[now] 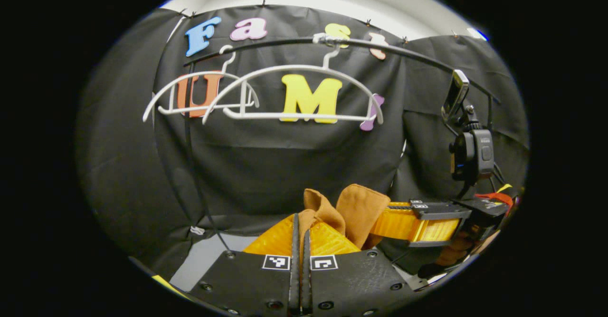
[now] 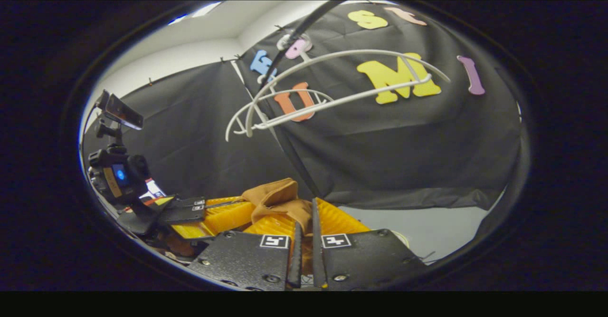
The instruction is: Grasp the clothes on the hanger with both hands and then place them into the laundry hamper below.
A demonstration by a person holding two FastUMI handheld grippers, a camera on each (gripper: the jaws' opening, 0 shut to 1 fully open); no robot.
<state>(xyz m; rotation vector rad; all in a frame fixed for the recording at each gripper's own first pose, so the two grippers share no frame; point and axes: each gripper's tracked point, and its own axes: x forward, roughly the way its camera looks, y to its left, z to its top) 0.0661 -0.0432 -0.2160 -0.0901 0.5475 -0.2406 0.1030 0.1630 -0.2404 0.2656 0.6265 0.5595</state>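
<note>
Black screwed plates on the left gripper (image 1: pixel 301 241) — square coded markers (two apiece) — right gripper (image 2: pixel 305 234) alike

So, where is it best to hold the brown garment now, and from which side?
Probably where it is held now: the bunched upper folds of the brown garment, one gripper per side. The left gripper and the right gripper each pinch a fold from below; the folds stand up between them.

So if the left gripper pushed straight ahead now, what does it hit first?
Past the brown garment it is shut on, the line looks free until the black cloth wall. The white hangers sit higher, probably above that line; depth is unclear.
</note>
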